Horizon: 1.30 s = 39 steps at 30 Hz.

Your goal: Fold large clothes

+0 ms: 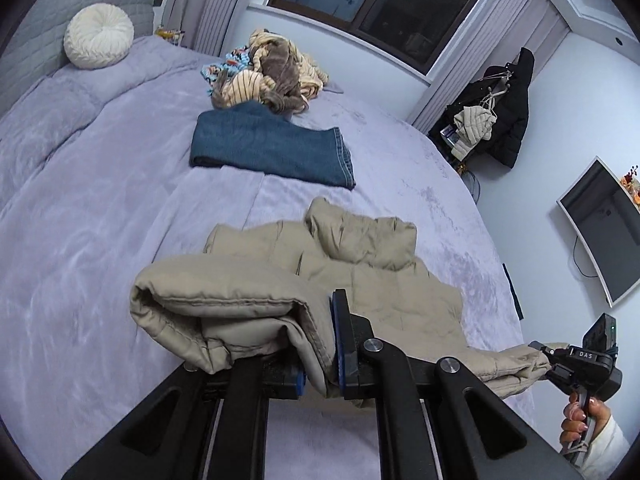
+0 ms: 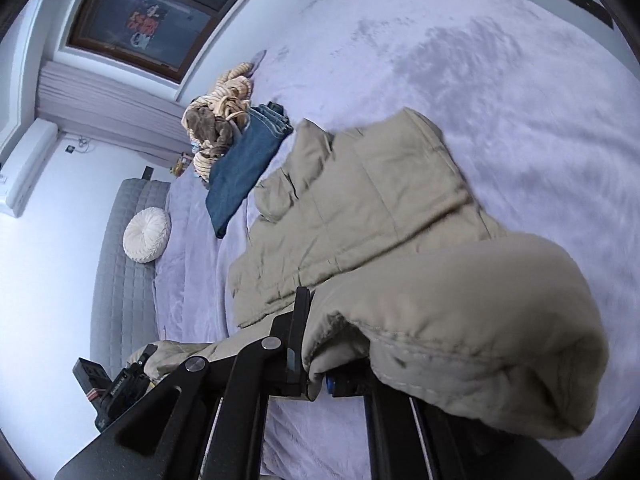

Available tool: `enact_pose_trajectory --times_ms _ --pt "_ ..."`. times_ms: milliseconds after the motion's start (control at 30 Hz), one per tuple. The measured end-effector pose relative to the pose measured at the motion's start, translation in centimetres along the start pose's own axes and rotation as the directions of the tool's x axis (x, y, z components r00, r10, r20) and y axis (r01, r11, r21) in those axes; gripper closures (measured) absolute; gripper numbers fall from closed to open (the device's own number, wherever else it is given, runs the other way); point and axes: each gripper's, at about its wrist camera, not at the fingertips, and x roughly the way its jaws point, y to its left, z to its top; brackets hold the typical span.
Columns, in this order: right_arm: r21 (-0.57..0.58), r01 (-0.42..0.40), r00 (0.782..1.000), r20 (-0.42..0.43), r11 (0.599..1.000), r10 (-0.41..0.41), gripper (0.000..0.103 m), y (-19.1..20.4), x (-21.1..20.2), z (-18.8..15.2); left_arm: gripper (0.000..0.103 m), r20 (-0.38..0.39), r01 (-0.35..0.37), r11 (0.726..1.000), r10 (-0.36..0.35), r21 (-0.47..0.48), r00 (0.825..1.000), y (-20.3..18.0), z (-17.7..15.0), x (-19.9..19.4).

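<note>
The left gripper (image 1: pixel 316 344) is clamped on the near hem of a beige puffer jacket (image 1: pixel 360 264), and the right gripper (image 2: pixel 316 364) pinches the hem's other corner. The jacket's near edge hangs raised between them while its far part rests on the lavender bed (image 1: pixel 100 208), near the folded jeans (image 1: pixel 272 144). To fold well, both corners probably need carrying level and together toward the far collar, keeping the hem taut.

Beige jacket (image 1: pixel 360 280), lilac bedspread (image 1: pixel 100 220)
</note>
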Motion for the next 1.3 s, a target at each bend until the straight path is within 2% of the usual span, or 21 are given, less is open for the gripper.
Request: enact_pose_trajectory --times_ms 167,333,467,600,767,900,1000,1067,1100,1133,1167,1200,1233,1300 --pt "-0.115 0.042 0.999 -0.021 0.993 -0.045 0.096 2.8 4.0 7.8 0.091 0.027 -0.088 0.996 0.087 0.023 0.996 -1.2 4.5 5.7" --pt "-0.143 0.106 0.99 -0.075 0.984 -0.117 0.096 2.7 11.1 13.5 0.091 -0.049 -0.179 0.984 0.177 -0.021 0.983 0.9 6.1 13.5" --pt "-0.114 0.152 0.981 -0.104 0.982 -0.164 0.096 0.7 16.5 15.2 0.091 -0.125 -0.229 0.973 0.225 -0.02 0.966 3.0 6.0 19.7" --pt "-0.051 0.173 0.978 -0.107 0.984 -0.177 0.096 -1.3 20.1 16.2 0.091 -0.174 -0.264 0.965 0.26 0.0 0.95 4.2 6.0 24.6" --pt "-0.032 0.197 0.974 -0.105 0.98 -0.199 0.096 -3.2 23.8 17.4 0.091 -0.217 -0.288 0.957 0.287 0.028 0.933 5.1 6.1 29.8" --pt "-0.005 0.201 0.974 -0.104 0.98 -0.2 0.096 -4.2 25.8 18.1 0.091 -0.243 -0.301 0.954 0.293 0.005 0.925 5.8 6.2 31.9" --pt "0.004 0.195 0.975 -0.113 0.981 -0.193 0.096 -4.2 26.2 18.5 0.089 -0.24 -0.296 0.955 0.287 -0.002 0.928 5.9 6.5 31.1" --pt "-0.006 0.188 0.974 -0.125 0.982 -0.188 0.093 -3.8 25.7 18.6 0.069 -0.209 -0.292 0.956 0.293 0.034 0.933 5.3 6.7 29.4" --pt "-0.021 0.182 0.975 -0.127 0.983 -0.183 0.088 -3.5 25.3 18.6 0.034 -0.178 -0.291 0.955 0.295 0.05 0.939 5.0 6.8 28.3" --pt "-0.043 0.173 0.976 -0.125 0.984 -0.178 0.074 -3.1 24.6 18.5 0.008 -0.126 -0.311 0.949 0.316 0.056 0.941 4.7 6.8 26.9" --pt "-0.063 0.17 0.977 -0.117 0.983 -0.176 0.063 -2.7 24.1 18.5 0.005 -0.075 -0.33 0.942 0.334 0.06 0.939 4.4 6.9 25.6" --pt "-0.09 0.169 0.979 -0.099 0.982 -0.177 0.038 -2.2 23.2 18.3 0.005 -0.05 -0.332 0.941 0.335 0.066 0.941 4.2 7.0 24.8" --pt "-0.111 0.172 0.98 -0.081 0.979 -0.181 0.031 -1.7 22.4 18.2 0.005 -0.052 -0.322 0.944 0.325 0.069 0.944 4.1 7.1 24.3" --pt "-0.152 0.164 0.983 -0.061 0.975 -0.175 0.031 -0.7 21.1 17.7 0.005 -0.061 -0.303 0.951 0.306 0.059 0.95 3.9 7.0 23.7"
